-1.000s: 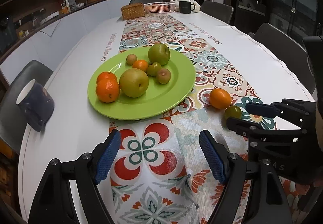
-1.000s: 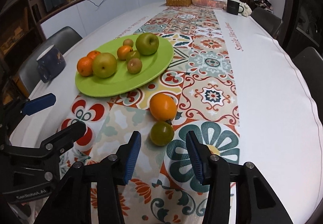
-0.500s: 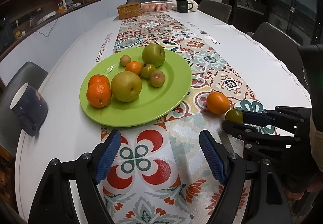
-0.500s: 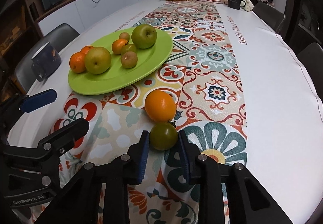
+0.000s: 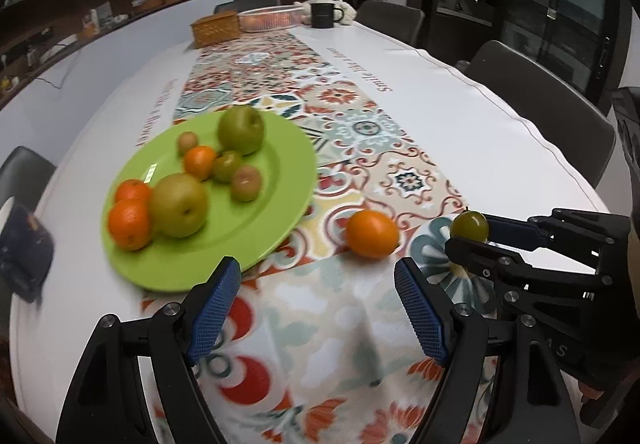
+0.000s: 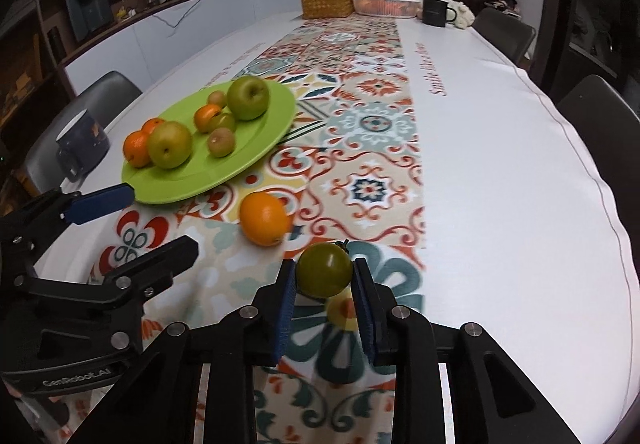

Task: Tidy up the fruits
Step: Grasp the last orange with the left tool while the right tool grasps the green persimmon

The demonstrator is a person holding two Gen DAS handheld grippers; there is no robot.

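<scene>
My right gripper (image 6: 324,284) is shut on a small green fruit (image 6: 324,274) and holds it a little above the patterned runner; the fruit also shows in the left wrist view (image 5: 470,224). An orange (image 6: 264,219) (image 5: 372,234) lies on the runner just left of it. A green plate (image 6: 256,147) (image 5: 280,195) holds several fruits: oranges, a pear (image 5: 178,209), a green apple (image 5: 241,129) and small fruits. My left gripper (image 5: 316,308) is open and empty, low over the runner near the plate's front edge.
A dark mug (image 6: 82,147) stands left of the plate near the table edge. At the far end are a wicker basket (image 6: 326,5), a white tray (image 6: 386,5) and a black mug (image 6: 434,12). Chairs (image 5: 540,103) line both sides.
My right gripper moved forward around the small green fruit, closed on it and lifted it off the runner. My left gripper stayed open, with its view shifted slightly.
</scene>
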